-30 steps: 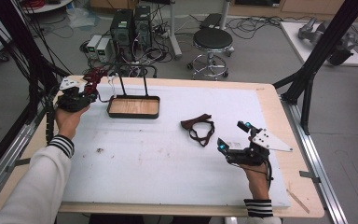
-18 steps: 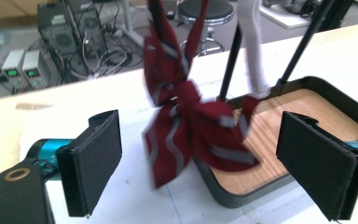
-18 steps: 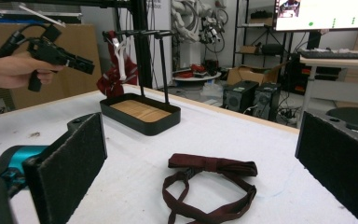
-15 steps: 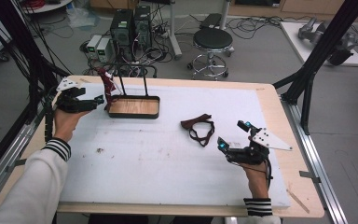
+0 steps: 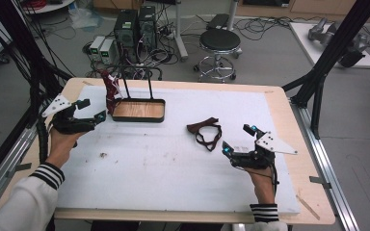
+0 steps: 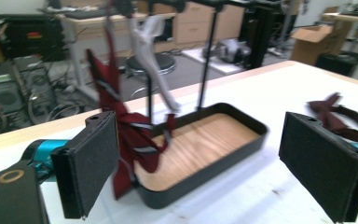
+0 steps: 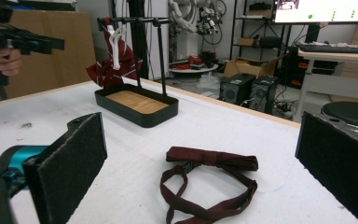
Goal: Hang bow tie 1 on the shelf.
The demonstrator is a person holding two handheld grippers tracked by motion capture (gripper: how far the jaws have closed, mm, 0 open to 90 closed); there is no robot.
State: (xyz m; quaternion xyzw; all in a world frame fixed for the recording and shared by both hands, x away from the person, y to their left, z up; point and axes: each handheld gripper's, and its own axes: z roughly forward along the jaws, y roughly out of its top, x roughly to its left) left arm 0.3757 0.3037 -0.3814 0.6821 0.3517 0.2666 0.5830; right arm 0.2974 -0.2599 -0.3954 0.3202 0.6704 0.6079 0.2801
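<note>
The striped bow tie (image 6: 121,135) hangs limp from the rack (image 6: 205,60), just beyond my left gripper (image 6: 214,163), whose jaws have just opened, nothing between them. Soft, light; pinch its knot. My right gripper (image 7: 200,172) stands spread before the plain bow tie (image 7: 209,161).

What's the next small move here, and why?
Probably the right gripper moves forward onto the dark bow tie and closes. Its jaws are open with the bow tie lying loose on the table just ahead, while the striped tie already hangs on the stand and the left gripper has just opened, empty.
</note>
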